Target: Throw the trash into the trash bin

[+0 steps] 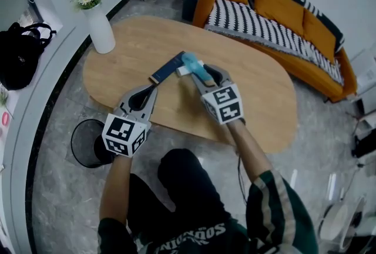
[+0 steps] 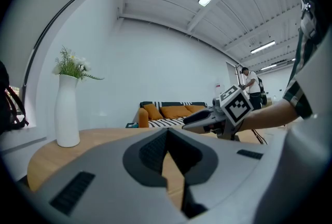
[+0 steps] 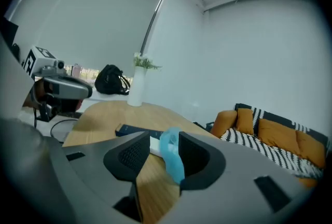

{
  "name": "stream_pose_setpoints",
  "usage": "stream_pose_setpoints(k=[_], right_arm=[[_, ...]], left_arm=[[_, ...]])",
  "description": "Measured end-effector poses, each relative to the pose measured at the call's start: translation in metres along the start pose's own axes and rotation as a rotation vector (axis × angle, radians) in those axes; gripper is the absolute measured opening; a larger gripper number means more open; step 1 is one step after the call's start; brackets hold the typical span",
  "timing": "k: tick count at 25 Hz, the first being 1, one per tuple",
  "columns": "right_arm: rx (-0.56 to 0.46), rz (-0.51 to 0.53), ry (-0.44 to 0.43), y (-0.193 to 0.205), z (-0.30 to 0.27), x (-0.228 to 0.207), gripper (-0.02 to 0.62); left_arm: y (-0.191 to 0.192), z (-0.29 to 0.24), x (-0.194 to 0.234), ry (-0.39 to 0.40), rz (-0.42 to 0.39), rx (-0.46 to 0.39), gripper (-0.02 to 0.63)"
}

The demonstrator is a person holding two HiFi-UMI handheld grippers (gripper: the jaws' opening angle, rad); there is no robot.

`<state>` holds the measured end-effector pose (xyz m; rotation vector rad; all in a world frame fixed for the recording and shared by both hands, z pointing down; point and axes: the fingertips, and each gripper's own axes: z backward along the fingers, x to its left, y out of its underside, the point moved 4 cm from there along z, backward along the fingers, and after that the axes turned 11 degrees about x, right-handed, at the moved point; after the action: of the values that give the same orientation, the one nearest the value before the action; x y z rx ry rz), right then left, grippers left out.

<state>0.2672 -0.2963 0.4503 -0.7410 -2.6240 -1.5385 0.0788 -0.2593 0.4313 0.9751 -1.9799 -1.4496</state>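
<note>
**Hazards.** The blue trash point(image 1: 195, 67) sits at the middle of the table point(image 1: 258, 100), between the jaws of the right tool point(image 1: 202, 74). Those jaws stand apart and the trash leans against one jaw only, so nothing holds it yet; if you lift now, it will probably stay behind. The piece looks soft and crumpled; a grip on its edge alone could let it slip out during the carry.

A white item point(image 1: 183, 70) and a dark blue flat box point(image 1: 167, 69) lie just beside the trash. If you close too deep, you could pinch the white item along with it or push the box.

The trash bin point(image 1: 75, 142) stands on the floor off the table's edge on your left, well apart from the trash. The likely path to it passes near the left tool point(image 1: 153, 87), so the two tools could collide; an early release would drop the trash on the floor beside the bin.

**Pose.** Your right forearm reaches forward over the near table edge; the right tool points away from you and tilts slightly down. The left tool is closed with nothing between its jaws; it is held low over the table, roughly level, with its tips near the box's near end. The two tools converge toward the trash.
</note>
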Motion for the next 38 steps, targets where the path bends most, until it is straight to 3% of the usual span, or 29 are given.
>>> stream_pose_setpoints(k=[6, 12, 14, 16, 24, 31, 38], right_arm=[[0.189, 0.103, 0.028, 0.031, -0.028, -0.009, 0.152], [0.301, 0.090, 0.067, 0.046, -0.042, -0.019, 0.149], [0.309, 0.076, 0.086, 0.047, -0.041, -0.024, 0.057], [0.285, 0.068, 0.114, 0.043, -0.036, -0.028, 0.014], [0.146, 0.052, 0.113, -0.001, -0.007, -0.020, 0.003], [0.027, 0.091, 0.044, -0.047, 0.009, 0.022, 0.003], [-0.072, 0.108, -0.099, -0.094, 0.005, 0.092, 0.003]], left_arm=[[0.011, 0.003, -0.004, -0.009, 0.029, 0.009, 0.002], [0.017, 0.014, -0.002, -0.032, 0.026, 0.018, 0.001], [0.018, 0.017, -0.003, -0.036, 0.029, 0.017, 0.002], [0.019, 0.019, -0.004, -0.038, 0.030, 0.016, 0.002], [0.011, 0.036, -0.002, -0.070, 0.026, -0.014, 0.002], [0.014, 0.062, 0.013, -0.138, 0.050, -0.028, 0.001], [0.029, 0.120, 0.043, -0.271, 0.088, -0.033, 0.002]])
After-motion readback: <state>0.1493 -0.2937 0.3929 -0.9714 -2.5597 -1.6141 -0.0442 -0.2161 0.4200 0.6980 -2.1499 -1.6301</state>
